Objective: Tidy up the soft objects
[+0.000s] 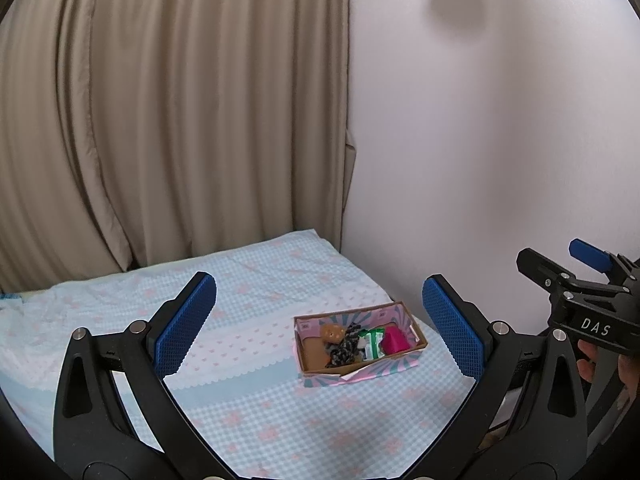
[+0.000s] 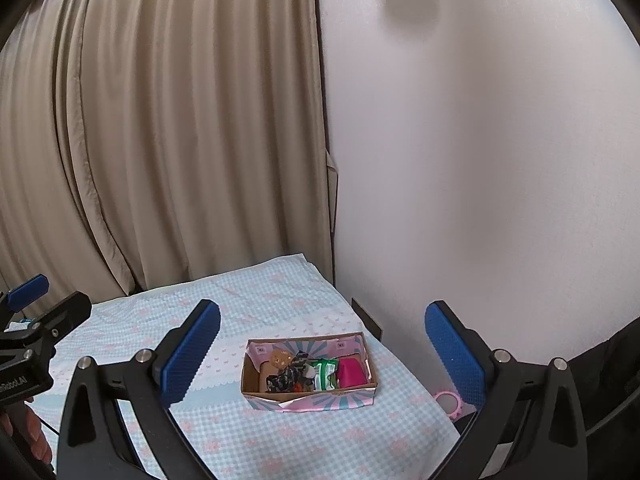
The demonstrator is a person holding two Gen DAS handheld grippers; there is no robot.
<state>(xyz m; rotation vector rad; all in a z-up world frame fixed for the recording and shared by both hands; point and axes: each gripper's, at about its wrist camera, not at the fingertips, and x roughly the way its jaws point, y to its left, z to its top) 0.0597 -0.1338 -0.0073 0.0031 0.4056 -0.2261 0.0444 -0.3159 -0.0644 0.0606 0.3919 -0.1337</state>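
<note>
Open cardboard box with pink-and-teal patterned outside near the bed's right edge, holding in a row an orange plush toy, a black patterned cloth, a green-and-white packet, a magenta soft block

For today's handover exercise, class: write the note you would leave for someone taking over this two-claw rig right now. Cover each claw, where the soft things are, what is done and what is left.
Left claw: open, empty, held above the bed.
Right claw: open, empty, also above the bed.
Box: sits on the checked bedsheet near the wall, open top.
In the box: an orange plush, a black patterned cloth, a green-and-white item and a pink item, side by side.
Done: these four lie in the box.
Left: a pink ring lies beside the bed; whether it belongs to the job is unclear.
</note>
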